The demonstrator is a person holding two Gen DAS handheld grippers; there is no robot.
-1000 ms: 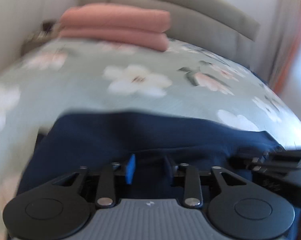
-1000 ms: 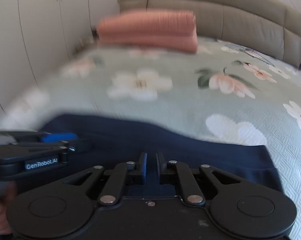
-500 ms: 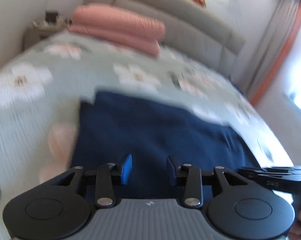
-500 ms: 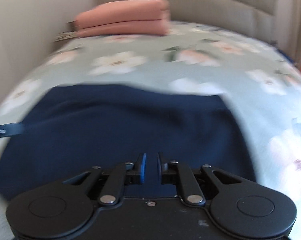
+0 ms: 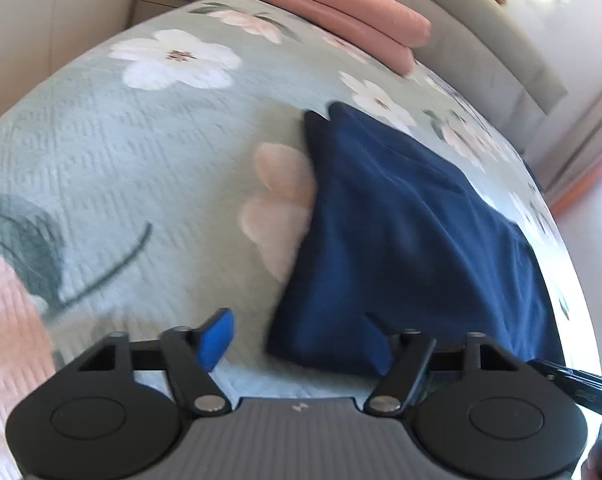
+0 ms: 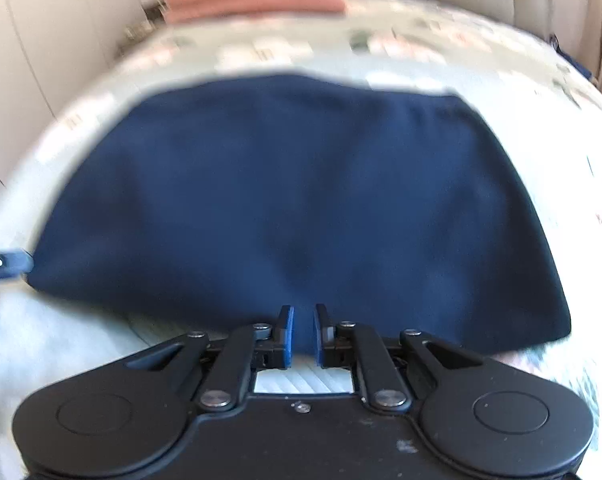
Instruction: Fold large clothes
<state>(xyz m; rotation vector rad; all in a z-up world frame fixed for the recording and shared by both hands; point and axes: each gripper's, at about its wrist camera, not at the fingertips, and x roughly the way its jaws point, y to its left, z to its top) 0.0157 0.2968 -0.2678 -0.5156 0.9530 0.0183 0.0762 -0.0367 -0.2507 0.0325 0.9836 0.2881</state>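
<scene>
Dark blue soft cloth (image 6: 293, 208), folded flat, lies on the pale green bedspread with big white and pink flowers (image 5: 101, 152). Left gripper (image 5: 301, 340) has its jaws opening wide, with only the cloth's near corner between them and nothing pinched. Right gripper (image 6: 301, 336) has its blue pads close together, clamped on the cloth's near edge. Pink folded blankets (image 5: 341, 12) sit far back. No writing can be read.
</scene>
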